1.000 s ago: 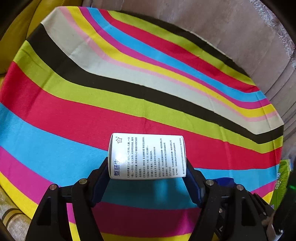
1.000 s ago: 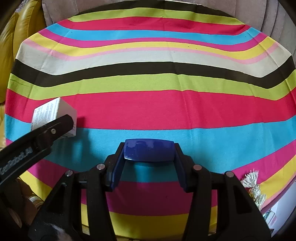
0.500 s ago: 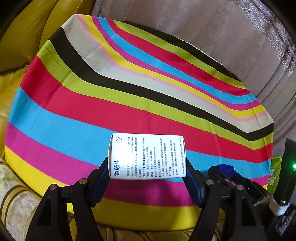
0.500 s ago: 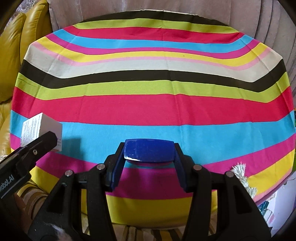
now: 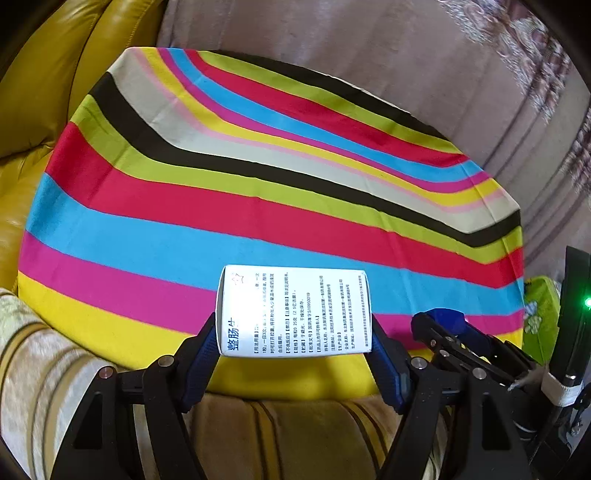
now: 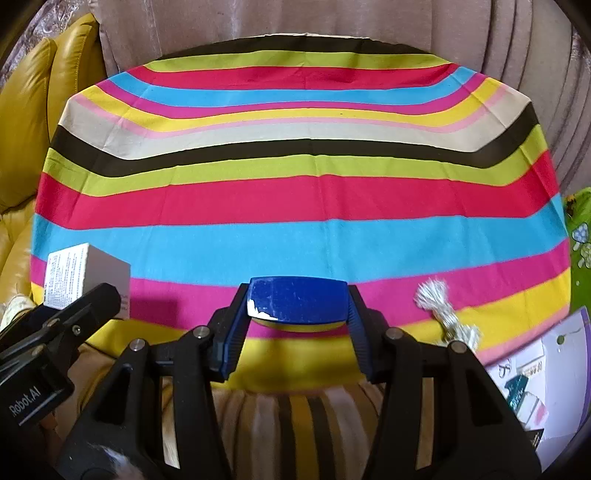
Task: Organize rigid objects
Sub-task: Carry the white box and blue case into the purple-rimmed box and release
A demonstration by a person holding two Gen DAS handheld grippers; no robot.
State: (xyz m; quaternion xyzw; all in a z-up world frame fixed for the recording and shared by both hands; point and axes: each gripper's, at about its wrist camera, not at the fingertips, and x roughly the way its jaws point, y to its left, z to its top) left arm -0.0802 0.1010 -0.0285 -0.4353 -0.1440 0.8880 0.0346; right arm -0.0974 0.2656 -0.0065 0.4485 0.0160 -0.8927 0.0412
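Note:
A white carton (image 5: pixel 293 312) printed with small black text and blue characters is clamped sideways in my left gripper (image 5: pixel 295 336), above the near edge of the striped tablecloth (image 5: pixel 258 206). My right gripper (image 6: pixel 298 317) is shut on a dark blue, chipped block (image 6: pixel 298 303) over the cloth's near edge. The right wrist view shows the same carton (image 6: pixel 83 275) at far left, behind the left gripper's black finger (image 6: pixel 88 306). The blue block (image 5: pixel 445 318) and the right gripper's black frame appear at the lower right of the left wrist view.
A yellow leather seat (image 5: pixel 48 92) lies left of the table, a grey-beige curtain (image 6: pixel 443 33) behind it. A silvery tinsel bundle (image 6: pixel 441 310) rests on the cloth at right. A white-and-purple box with items (image 6: pixel 535 373) stands lower right. A striped cushion (image 6: pixel 295 417) lies below the cloth's near edge.
Both grippers have pulled back and risen with their loads, so the table has shrunk in view and its near edge and the striped cushion now show. The grips are unchanged.

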